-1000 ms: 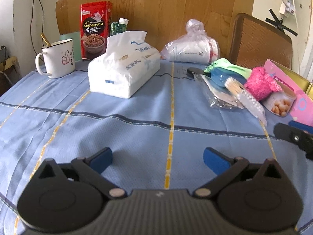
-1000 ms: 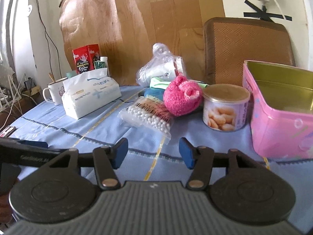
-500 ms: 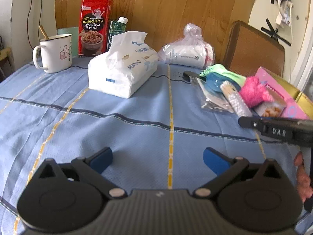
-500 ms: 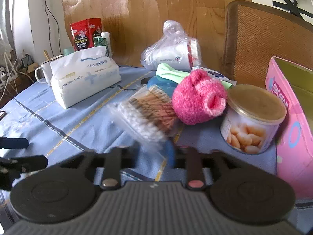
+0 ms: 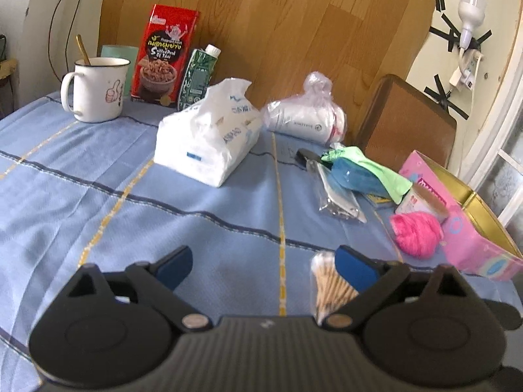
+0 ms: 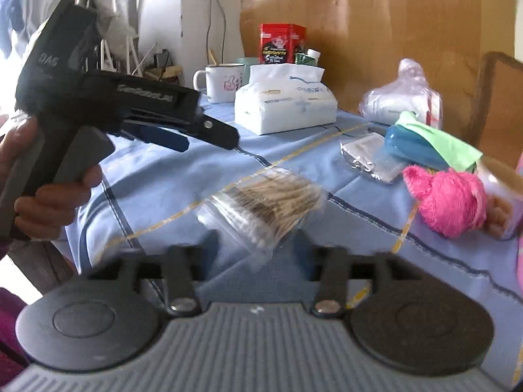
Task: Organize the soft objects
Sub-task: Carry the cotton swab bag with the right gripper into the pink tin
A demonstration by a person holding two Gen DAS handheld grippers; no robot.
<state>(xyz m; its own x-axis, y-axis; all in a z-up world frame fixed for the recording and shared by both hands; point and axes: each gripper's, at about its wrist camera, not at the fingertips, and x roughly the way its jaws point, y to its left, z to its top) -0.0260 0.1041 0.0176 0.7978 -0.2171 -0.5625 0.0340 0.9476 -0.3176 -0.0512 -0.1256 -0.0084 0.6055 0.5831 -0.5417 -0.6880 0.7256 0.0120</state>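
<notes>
Cotton-swab bag between the right gripper's opening jaws

The bag of cotton swabs [image 6: 261,207] lies before the right gripper [image 6: 258,245] — pads apart, not pressing (blurred); left gripper [image 5: 263,261] wide, slightly closing, empty, over the blue tablecloth [image 5: 98,170]; pink fluffy ball [image 6: 446,201] near the table's right edge.

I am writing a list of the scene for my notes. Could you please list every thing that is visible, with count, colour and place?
tissue pack: one, white, middle of table
mug: one, white, far left, spoon inside
red box: one, behind mug
green carton: one, beside red box
tied plastic bag: one, clear, behind tissue pack
blue and green cloths: one heap, right
clear flat packet: one, beside cloths
pink fluffy sock: one, by pink tin
pink tin: one, open, right edge
nut can: one, behind sock
cotton swab bag: one, clear, near front
tablecloth: blue, striped
left tongs: closing slightly, nothing held
right tongs: opening, swab bag between
hand: one, holding left tongs
</notes>
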